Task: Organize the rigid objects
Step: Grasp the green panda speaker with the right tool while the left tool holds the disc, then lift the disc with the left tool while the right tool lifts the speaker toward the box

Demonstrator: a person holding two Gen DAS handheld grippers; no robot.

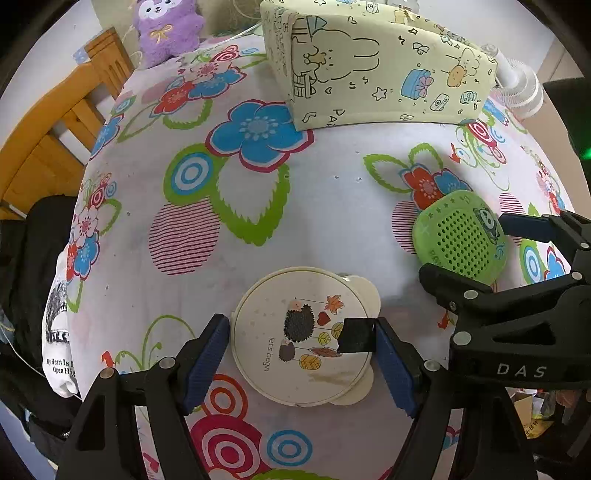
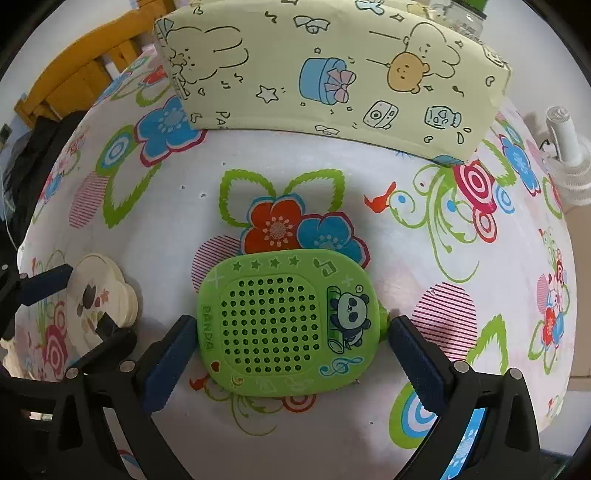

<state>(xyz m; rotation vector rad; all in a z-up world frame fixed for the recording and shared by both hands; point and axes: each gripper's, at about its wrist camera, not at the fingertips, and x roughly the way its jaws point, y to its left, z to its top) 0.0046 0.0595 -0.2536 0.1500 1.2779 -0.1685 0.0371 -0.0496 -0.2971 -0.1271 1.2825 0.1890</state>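
A round cream case (image 1: 295, 343) with a hedgehog picture lies on the flowered bedsheet (image 1: 332, 206). My left gripper (image 1: 300, 325) points down at it, its blue pads against the case's left and right edges, shut on it. To its right lies a green perforated panda case (image 2: 284, 325), flat on the sheet. My right gripper (image 2: 291, 321) straddles it with jaws wide; a small gap shows at the right pad, so it is open. The left wrist view shows the right gripper (image 1: 465, 245) around the green case (image 1: 458, 236). In the right wrist view the left gripper (image 2: 88, 295) and the cream case (image 2: 99, 291) sit at far left.
A pale green box (image 2: 332, 74) with cartoon prints stands at the back of the bed. Behind it are a purple plush toy (image 1: 166, 29) and a white fan (image 1: 517, 85). A wooden bed frame (image 1: 55, 122), dark clothing and a white T-shirt (image 1: 61, 332) line the left edge.
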